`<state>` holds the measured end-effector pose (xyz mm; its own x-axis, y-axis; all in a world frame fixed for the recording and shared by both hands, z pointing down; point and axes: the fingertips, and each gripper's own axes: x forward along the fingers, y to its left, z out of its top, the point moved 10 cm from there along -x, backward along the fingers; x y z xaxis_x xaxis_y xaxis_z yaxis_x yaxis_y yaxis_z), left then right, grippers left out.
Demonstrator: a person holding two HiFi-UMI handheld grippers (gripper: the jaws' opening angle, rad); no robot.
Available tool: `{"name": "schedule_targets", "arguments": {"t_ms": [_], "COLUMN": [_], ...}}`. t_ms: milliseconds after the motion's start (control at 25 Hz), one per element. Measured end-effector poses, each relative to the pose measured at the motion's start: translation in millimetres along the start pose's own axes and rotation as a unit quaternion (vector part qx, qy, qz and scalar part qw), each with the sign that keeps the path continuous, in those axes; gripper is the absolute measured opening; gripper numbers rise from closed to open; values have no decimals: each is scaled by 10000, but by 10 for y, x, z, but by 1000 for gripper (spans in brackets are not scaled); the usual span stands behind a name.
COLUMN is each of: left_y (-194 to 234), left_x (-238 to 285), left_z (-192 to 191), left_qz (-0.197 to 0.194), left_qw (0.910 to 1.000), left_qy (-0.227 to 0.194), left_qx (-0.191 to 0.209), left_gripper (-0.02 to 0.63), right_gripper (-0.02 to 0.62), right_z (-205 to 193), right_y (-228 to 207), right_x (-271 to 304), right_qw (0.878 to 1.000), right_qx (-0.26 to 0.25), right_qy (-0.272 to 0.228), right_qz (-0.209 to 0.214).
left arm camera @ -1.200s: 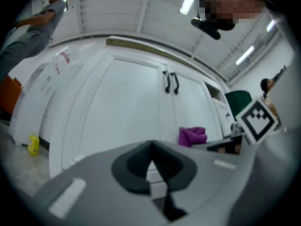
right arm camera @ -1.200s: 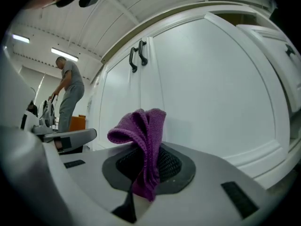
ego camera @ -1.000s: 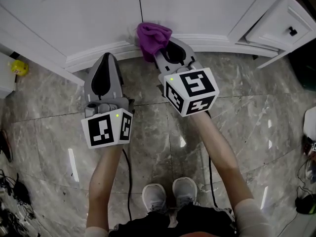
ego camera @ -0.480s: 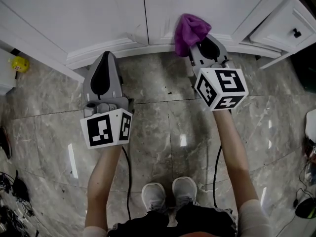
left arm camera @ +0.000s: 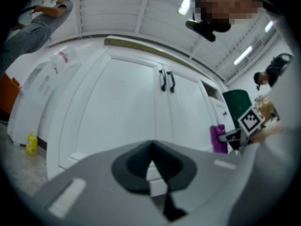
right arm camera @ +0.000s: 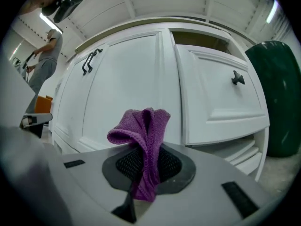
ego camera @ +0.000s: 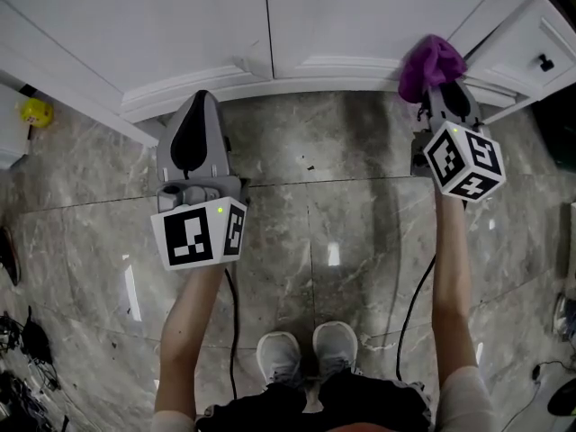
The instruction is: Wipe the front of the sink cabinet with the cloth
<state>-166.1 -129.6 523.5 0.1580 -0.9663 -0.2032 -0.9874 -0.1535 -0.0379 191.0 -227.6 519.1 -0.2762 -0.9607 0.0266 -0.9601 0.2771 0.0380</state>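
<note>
In its own view, not overhead, right gripper visibly pinches the cloth; left gripper pressed together.

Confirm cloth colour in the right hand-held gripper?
Purple cloth, clearest in the right gripper view.

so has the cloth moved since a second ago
Yes. The purple cloth, clamped in the right gripper, has slid rightward along the cabinet base, from the door seam to beside the drawer.
</note>
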Motion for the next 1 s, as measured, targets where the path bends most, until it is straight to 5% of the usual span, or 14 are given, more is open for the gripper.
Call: {"name": "schedule_targets", "arguments": {"t_ms": [640,1000], "left_y": [24,-16], "left_x": [-16,-6], "left_z": [43,50], "left_qz": [53,2], "left_qw": [10000,10000], "left_qy": [-34,-53], "left_qx": [71,59], "left_gripper": [5,5], "right_gripper": [58,57], "right_z": [-48,-26], "right_y": [-336,-280], "right_x": [-122,-164], "right_qw": [9974,9974], "right_qx": [135,119], "right_qy": [259,249], "right_qz": [-660,-661]}}
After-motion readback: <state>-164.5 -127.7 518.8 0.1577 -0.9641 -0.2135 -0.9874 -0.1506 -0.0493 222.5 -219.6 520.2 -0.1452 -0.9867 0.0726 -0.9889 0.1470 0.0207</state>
